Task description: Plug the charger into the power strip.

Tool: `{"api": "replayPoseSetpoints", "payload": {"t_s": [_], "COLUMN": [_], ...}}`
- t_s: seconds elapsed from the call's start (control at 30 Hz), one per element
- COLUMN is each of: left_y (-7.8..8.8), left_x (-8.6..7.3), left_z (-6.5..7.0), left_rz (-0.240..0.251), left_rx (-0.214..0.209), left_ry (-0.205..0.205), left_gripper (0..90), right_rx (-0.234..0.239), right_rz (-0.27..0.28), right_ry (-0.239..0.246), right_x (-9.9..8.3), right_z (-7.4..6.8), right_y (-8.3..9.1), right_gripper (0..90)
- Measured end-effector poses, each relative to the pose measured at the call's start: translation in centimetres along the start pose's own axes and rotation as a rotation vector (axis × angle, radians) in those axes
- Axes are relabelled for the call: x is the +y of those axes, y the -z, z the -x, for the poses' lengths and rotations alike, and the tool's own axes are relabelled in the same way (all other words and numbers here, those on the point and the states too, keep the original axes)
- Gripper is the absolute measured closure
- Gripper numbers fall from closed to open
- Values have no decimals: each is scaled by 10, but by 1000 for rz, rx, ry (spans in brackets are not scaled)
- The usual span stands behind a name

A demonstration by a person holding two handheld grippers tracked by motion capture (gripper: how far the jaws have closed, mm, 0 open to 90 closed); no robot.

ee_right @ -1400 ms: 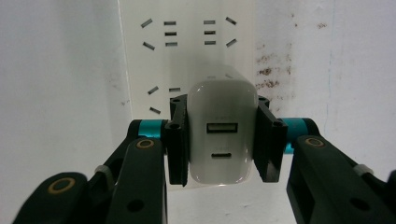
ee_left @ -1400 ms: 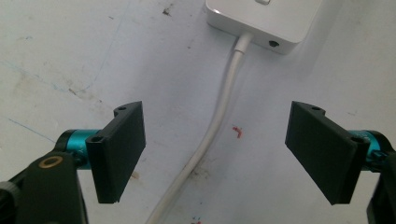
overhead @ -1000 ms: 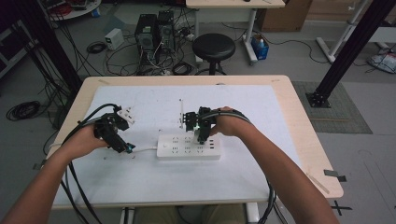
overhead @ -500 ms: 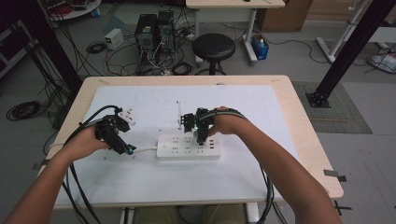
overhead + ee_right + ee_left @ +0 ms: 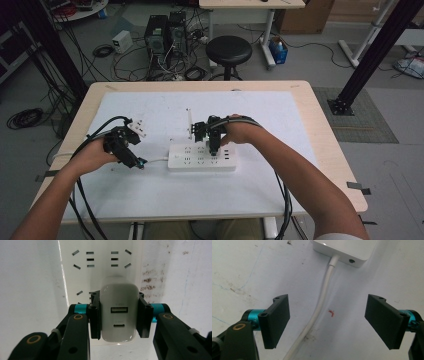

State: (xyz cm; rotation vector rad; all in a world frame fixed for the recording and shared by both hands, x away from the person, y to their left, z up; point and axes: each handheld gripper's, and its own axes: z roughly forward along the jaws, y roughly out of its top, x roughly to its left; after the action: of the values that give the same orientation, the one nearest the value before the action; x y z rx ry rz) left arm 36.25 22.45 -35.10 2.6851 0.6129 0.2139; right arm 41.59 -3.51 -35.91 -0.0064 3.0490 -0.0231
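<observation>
In the high view, a white power strip point(image 5: 201, 157) lay flat near the middle of a white-covered table point(image 5: 280, 200), its long side running across the person's front. The right hand point(image 5: 241, 131) held the right gripper point(image 5: 214, 148) pointing down onto the strip's upper face, right of its middle. The left hand point(image 5: 94, 156) held the left gripper point(image 5: 137, 162) low over the table just beside the strip's left end, where a thin white cord point(image 5: 156, 160) left the strip. A black round stool point(image 5: 229, 50) and computer towers point(image 5: 165, 31) stood on the floor beyond the table.

In the left gripper view, the left gripper point(image 5: 327, 321) had its two black jaws spread wide apart with nothing between them but the white cord point(image 5: 322, 302), which ran up the table surface into the end of the power strip point(image 5: 348, 248). Neither jaw touched the cord. A small red mark point(image 5: 331, 313) sat on the table just right of the cord.

In the right gripper view, the right gripper point(image 5: 119, 316) was clamped on a white USB charger point(image 5: 119, 315), one jaw pressed against each side. The charger's face showed two ports, one above the other. Behind it lay the power strip point(image 5: 101, 260) with its socket slots; whether the charger was seated in the strip could not be told.
</observation>
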Motion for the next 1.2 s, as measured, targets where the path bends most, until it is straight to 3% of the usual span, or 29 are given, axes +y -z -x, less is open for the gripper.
{"api": "replayPoseSetpoints", "payload": {"t_s": [0.27,0.57,0.67,0.7,0.77,0.8,0.87,0.93,1.0,1.07,1.13,1.2], "left_y": [0,1,2,3,5,5,6,6,6,6,6,6], "left_x": [-5,-2,0,0,0,0,0,0,1,1,1,0], "left_z": [0,1,1,2,2,2,1,0,1,1,0,0], "left_rz": [0,4,5,8,11,19,16,22,22,19,17,19], "left_rx": [-1,3,7,9,11,13,16,18,18,18,19,19], "left_ry": [11,7,2,3,3,6,4,5,4,0,0,3], "left_gripper": [202,202,202,202,202,202,202,202,202,202,202,202], "right_rx": [36,51,54,55,67,83,76,52,-3,-19,-7,24], "right_rz": [88,141,204,229,327,377,471,488,495,495,498,497], "right_ry": [-61,-52,-42,-52,-103,-177,-250,-318,-381,-428,-435,-404], "right_x": [-13,-20,-28,-31,-42,-49,-63,-72,-79,-85,-89,-90], "right_z": [4,7,8,8,12,13,19,20,20,21,21,20], "right_y": [-3,-5,-6,-6,0,5,15,21,25,26,28,31], "right_gripper": [629,623,615,575,404,337,237,192,87,87,87,87]}}
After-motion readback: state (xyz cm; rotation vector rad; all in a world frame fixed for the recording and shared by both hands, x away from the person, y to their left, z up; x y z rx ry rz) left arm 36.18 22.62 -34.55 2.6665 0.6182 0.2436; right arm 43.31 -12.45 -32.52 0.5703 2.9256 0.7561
